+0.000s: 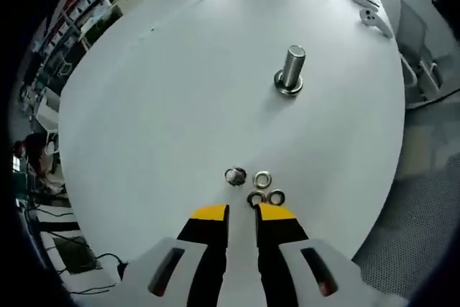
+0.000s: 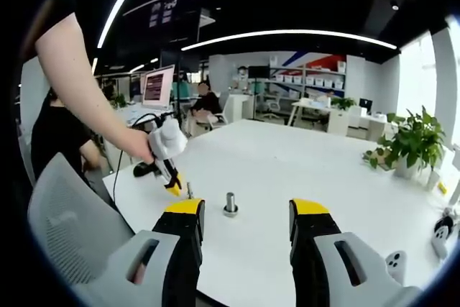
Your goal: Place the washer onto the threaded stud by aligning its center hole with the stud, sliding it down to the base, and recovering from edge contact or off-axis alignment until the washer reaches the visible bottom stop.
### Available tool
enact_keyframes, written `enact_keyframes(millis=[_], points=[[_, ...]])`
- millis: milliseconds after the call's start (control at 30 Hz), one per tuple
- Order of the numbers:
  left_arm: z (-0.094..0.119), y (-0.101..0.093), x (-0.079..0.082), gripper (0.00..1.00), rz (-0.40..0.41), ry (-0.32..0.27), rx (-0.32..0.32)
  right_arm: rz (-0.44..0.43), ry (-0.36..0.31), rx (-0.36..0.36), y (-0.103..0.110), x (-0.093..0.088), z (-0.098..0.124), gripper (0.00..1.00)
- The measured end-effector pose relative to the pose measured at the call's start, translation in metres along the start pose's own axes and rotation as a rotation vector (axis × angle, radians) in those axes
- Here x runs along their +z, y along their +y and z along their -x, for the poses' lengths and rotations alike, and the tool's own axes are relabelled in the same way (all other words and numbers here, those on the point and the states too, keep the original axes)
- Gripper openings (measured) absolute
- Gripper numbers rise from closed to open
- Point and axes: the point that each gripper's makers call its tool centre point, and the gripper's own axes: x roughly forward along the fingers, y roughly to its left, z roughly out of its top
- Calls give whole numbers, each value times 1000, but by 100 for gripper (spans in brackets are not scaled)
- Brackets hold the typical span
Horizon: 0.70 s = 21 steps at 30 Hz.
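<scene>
Left gripper (image 1: 241, 212) low over white bench (image 1: 180, 84), fingers (image 1: 210, 215) nearly together, narrow gap, nothing between. Just past fingertips: cluster of washers (image 1: 262, 177), one small ring (image 1: 235, 175) a little apart to one side. Stud (image 1: 292, 67) upright well beyond, one washer at its base.

Right gripper (image 2: 245, 215) fingers spread wide, nothing held; stud just ahead between them. Grey chair (image 2: 65, 228) beside bench. Potted plant (image 2: 413, 141), monitor (image 2: 159, 85) and shelves farther off. Writing on monitor unreadable.
</scene>
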Motion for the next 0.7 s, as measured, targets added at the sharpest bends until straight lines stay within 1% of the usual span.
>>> enact_keyframes(millis=[133, 433, 700], points=[[-7, -4, -5, 12, -2, 9, -2, -2, 2, -1, 0, 0, 0, 49], [-14, -3, 3, 13, 74, -23, -4, 1, 4, -4, -1, -1, 0, 49], [-19, -5, 3, 13, 83, -19, 1, 4, 6, -5, -1, -1, 0, 49]])
